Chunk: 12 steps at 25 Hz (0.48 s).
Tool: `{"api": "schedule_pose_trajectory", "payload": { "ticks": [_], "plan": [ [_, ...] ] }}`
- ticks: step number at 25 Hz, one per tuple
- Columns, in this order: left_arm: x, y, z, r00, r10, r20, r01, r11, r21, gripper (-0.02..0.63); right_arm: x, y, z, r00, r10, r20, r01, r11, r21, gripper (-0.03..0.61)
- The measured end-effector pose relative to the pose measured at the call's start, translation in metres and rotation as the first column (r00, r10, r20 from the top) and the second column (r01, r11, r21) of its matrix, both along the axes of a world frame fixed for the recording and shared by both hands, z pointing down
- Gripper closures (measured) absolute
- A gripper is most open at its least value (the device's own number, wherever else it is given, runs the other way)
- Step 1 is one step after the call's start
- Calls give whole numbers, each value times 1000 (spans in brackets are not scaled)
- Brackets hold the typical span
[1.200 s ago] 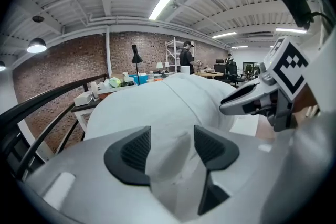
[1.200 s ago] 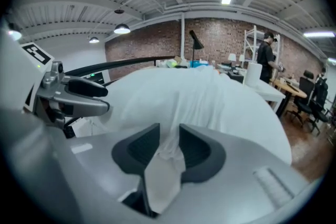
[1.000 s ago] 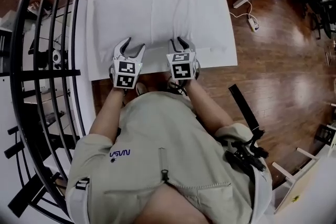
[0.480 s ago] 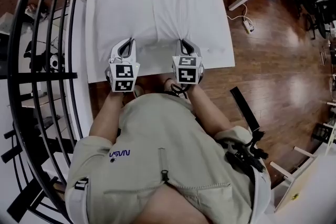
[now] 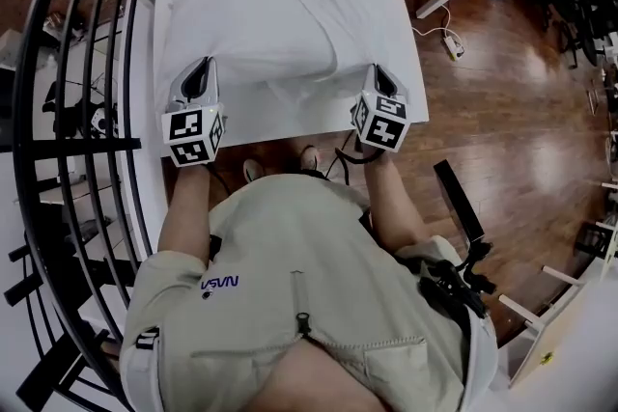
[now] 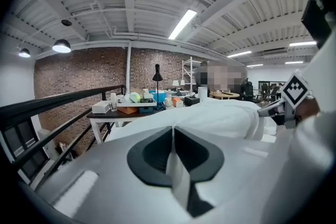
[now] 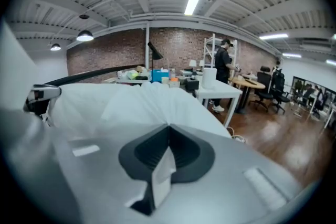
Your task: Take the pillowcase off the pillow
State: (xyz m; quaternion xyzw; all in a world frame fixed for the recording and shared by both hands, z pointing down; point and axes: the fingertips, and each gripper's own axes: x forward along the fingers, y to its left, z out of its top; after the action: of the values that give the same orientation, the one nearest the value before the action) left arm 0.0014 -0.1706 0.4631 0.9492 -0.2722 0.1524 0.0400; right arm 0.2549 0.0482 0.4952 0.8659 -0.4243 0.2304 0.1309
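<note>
**Both grippers clamped on the near edge of the pillowcase**

Nearest us, in the head view, two bare forearms reach out from a beige short-sleeved shirt [image 5: 290,285], spread wide so that the grippers stand well apart; the left gripper [image 5: 200,68] is at the table's near left edge and the right gripper [image 5: 379,72] is toward its near right, each carrying its black-and-white marker cube on the side nearest us and pointing away and somewhat down. In each gripper view the dark, curved jaws are brought together, and a thin fold of white cloth is nipped between the pads and hangs out toward the camera; so we read both as closed tight on the pillowcase [image 5: 290,19]. That cloth is soft, matte and white, creased in fan-like pleats that run toward each pinch; it covers a plump rectangular pillow that lies across the middle of the flat white table [image 5: 246,125], the near hem drawn out sideways toward both grippers. Beyond and around the table lies glossy brown plank floor [image 5: 502,111]; a black metal railing [image 5: 58,111] curves along the left. Farther off, the left gripper view shows a small side table [image 6: 131,108] loaded with boxes and bottles, too small to name, before a red brick wall [image 6: 79,71].
</note>
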Motion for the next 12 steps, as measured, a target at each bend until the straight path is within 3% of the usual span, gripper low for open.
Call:
{"api": "schedule_pose_trajectory", "payload": {
  "ticks": [3,7,12],
  "plan": [
    [-10,7,25,1000,-8,23,10,998,-54,597,8,13,20,996,47,78,-47,999,-6,571],
    [-23,31,81,997,-8,77,22,985,-171,597,-9,26,67,987,53,151,-35,993,-115,571],
    [-17,49,87,995,29,99,-17,992,-127,576,-21,34,75,990,-9,141,30,988,-150,550]
  ]
}}
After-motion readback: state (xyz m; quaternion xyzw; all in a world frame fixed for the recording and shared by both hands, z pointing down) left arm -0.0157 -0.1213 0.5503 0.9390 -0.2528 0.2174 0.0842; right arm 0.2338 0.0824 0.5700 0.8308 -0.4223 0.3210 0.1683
